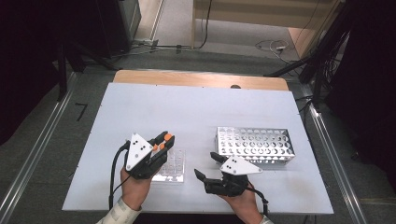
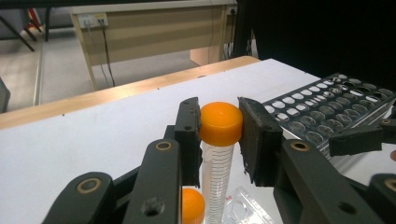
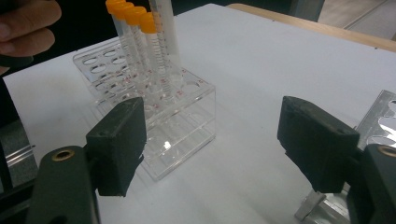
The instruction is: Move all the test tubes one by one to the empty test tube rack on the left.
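Left tongs (image 2: 219, 135) closed about an orange-capped tube (image 2: 218, 158), pads flanking the cap, left pad touching it, right pad just beside it with a thin gap still visible. Tube upright, clear, graduated, its body dropping below the pads. Second orange cap (image 2: 192, 205) lower and just left of the held tube, between the jaw links. Clear plastic rack (image 2: 243, 207) beneath and slightly right of the tongs. In the high view, left tongs (image 1: 164, 140) over the near edge of the clear rack (image 1: 172, 167), orange caps (image 1: 164, 142) at the tips. Right tongs (image 3: 224, 144) spread wide, holding nothing, hovering just above the white worktop (image 3: 261, 70). Ahead and left of them, the clear rack (image 3: 187, 126) with three capped tubes (image 3: 140, 42) and one taller uncapped tube (image 3: 164, 32) standing together at its far side, slightly tilted in this view. Edge of the perforated metal rack (image 3: 380, 121) just right of the right pad. In the high view, right tongs (image 1: 207, 167) pointing left, lying between the clear rack and the metal rack (image 1: 254, 144), the metal rack just beyond and right of them. Metal rack (image 2: 327, 107) also well right of the left tongs, holes unoccupied as far as visible.
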